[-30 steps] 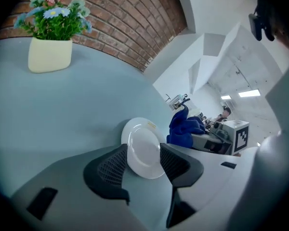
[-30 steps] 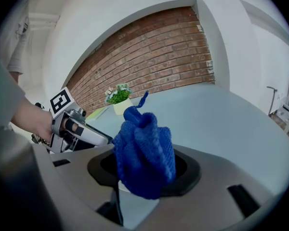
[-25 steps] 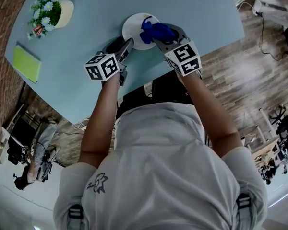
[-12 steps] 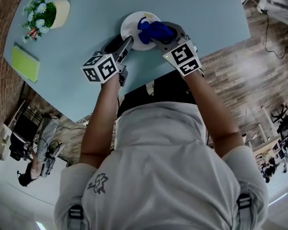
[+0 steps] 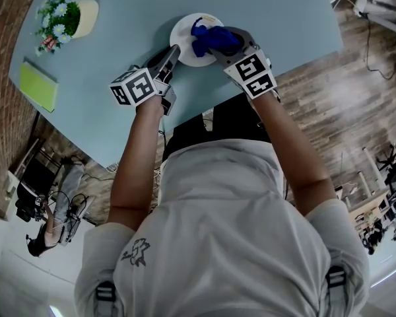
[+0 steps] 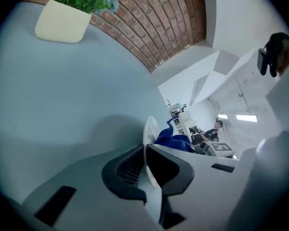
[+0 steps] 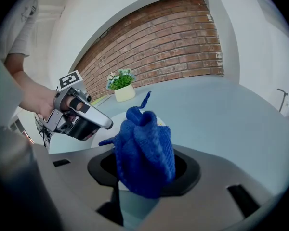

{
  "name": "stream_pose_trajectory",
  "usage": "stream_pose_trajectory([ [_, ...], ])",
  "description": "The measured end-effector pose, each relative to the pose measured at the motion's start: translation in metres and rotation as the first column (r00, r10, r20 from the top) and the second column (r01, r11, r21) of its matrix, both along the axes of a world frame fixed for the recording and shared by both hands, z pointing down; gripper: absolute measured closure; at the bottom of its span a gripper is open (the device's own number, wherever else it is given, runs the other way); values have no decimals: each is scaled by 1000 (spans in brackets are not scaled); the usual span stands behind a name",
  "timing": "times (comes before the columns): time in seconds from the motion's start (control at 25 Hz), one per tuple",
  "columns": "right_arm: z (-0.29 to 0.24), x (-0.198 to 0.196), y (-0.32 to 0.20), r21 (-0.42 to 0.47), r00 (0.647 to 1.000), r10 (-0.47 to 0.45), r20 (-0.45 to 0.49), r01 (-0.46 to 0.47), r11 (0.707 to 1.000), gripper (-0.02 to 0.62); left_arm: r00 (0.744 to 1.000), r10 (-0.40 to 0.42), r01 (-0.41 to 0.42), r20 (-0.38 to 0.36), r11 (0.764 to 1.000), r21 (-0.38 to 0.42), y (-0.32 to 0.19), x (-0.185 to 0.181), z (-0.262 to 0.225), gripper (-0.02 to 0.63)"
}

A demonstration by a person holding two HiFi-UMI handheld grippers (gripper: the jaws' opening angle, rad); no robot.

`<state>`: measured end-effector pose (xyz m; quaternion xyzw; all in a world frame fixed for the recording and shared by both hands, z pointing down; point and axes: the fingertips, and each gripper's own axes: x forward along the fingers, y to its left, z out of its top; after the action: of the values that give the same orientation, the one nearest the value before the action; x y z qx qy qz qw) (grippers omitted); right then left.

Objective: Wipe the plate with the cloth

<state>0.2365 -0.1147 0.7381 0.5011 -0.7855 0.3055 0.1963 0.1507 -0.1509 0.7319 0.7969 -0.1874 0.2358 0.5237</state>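
Observation:
A small white plate [image 5: 183, 33] lies on the pale blue table, near its front edge. My left gripper [image 5: 172, 50] reaches it from the left. Its jaws are closing, and the plate's rim [image 6: 149, 128] stands edge-on between the pads, pinched. My right gripper [image 5: 219, 43] is shut on a bunched blue knitted cloth [image 5: 210, 38], which rests on the plate's right half. In the right gripper view the cloth [image 7: 143, 148] bulges out of the jaws and hides their tips. The left gripper [image 7: 94, 120] shows beyond it, at the plate [image 7: 106, 131].
A cream pot of flowers [image 5: 78, 15] stands at the table's far left, with a green notebook [image 5: 38, 86] nearer the left edge. The table's front edge [image 5: 185, 121] runs just below both grippers. A brick wall rises behind the table.
The left gripper's jaws, wide apart before, have come together on the plate's near-left rim. The right gripper stays on the plate with the cloth.

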Motion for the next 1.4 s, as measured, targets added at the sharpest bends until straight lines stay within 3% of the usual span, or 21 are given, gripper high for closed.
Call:
stream_pose_trajectory([
  [0.16,1,-3,-1,9,1000,8,-7,-8,1000,433,996,7,-16,-91,995,-95,12,2,0,581],
  [0.32,2,-3,-2,30,1000,5,-26,-4,1000,433,993,16,-30,-114,993,-117,11,3,5,583],
  [0.48,1,3,-3,7,1000,5,6,-5,1000,431,983,-46,16,-180,986,-167,12,8,-11,586],
  [0.6,-25,5,-6,26,998,-38,-42,39,999,430,973,-89,51,-213,983,-177,21,2,-33,586],
  [0.76,-101,-16,-41,143,978,-139,-156,161,976,430,964,-71,50,-255,995,-85,23,-3,-88,586],
  [0.92,-177,-78,-76,247,929,-281,-240,339,908,431,937,-138,158,-321,987,36,-15,-33,-153,586],
  [1.04,-217,-123,-72,280,893,-357,-272,429,859,431,907,-202,260,-370,959,113,-39,-70,-201,588],
  [1.2,-244,-169,-56,266,852,-424,-308,505,821,431,850,-282,370,-445,921,122,-50,-128,-253,586],
  [1.4,-266,-179,-80,227,816,-410,-408,526,820,431,818,-325,446,-475,879,167,-47,-205,-283,584],
])
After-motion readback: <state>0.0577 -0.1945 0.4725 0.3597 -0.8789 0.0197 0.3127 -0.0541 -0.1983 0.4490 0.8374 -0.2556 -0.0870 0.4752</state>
